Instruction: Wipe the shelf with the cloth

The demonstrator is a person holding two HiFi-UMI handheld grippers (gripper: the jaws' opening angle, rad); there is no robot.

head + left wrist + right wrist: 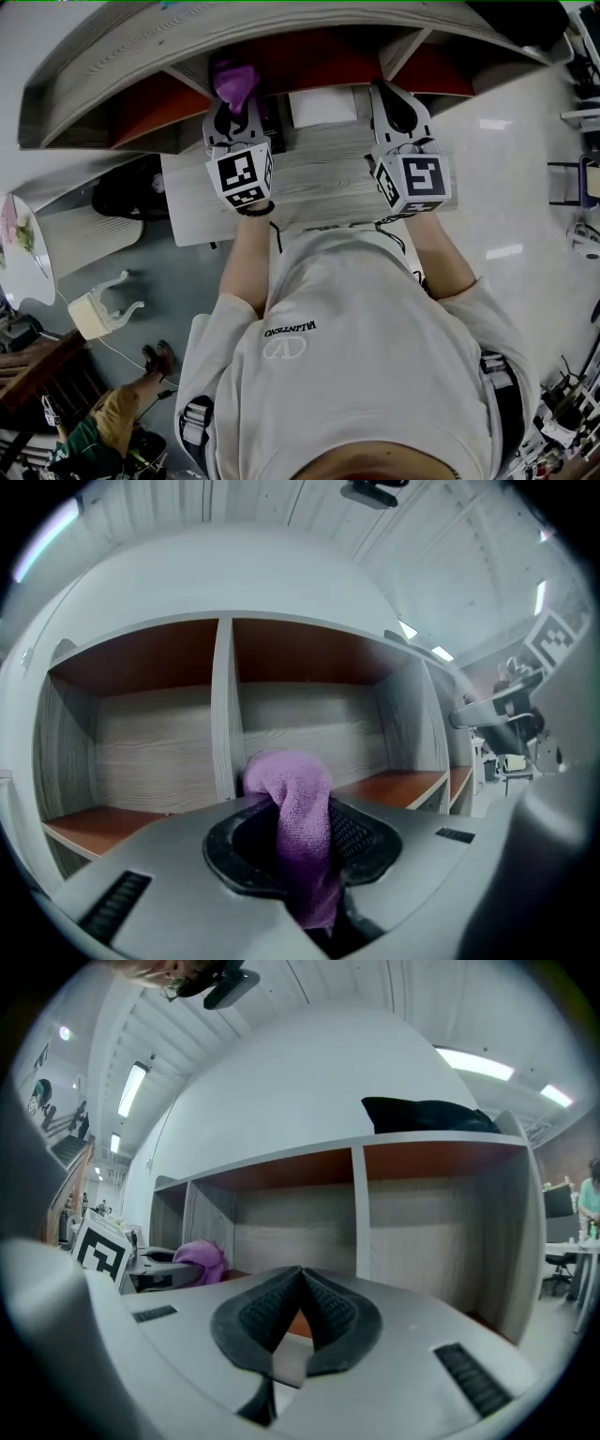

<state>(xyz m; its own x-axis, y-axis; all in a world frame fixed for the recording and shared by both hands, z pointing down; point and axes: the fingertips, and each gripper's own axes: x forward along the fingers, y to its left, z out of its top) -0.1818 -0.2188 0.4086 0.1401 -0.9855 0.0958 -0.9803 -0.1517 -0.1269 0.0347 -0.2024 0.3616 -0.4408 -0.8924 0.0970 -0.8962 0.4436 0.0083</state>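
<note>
Left gripper view: cloth (292, 789), purple and terry-like, is pinched in the jaws of the left gripper (300, 841). The jaws are clenched on its middle. A bunched lobe stands up past the tips and a tail hangs down behind. I judge it soft, light and limp. It will not break, but it folds and could drag out of the pinch if it snags an edge. The hold looks deep enough. The free lobe is the part to press on the boards.

Shelf (150, 752) is just ahead, with grey wood-grain walls and orange-brown compartment floors. An upright divider (223, 714) stands right behind the cloth. The cloth sits at the mouth of the compartments; I cannot tell whether it touches a board.

Right gripper (300, 1286): jaws drawn together, tips meeting, nothing between. It hangs right of the left gripper and faces the right compartments.

Around: the bench (319, 183) lies under both grippers. A white sheet (322, 106) lies between them at the shelf's foot. A dark bundle (427, 1115) sits on the shelf top, right side. Dividers and side walls look like the likely obstacles for the bulky gripper bodies.
</note>
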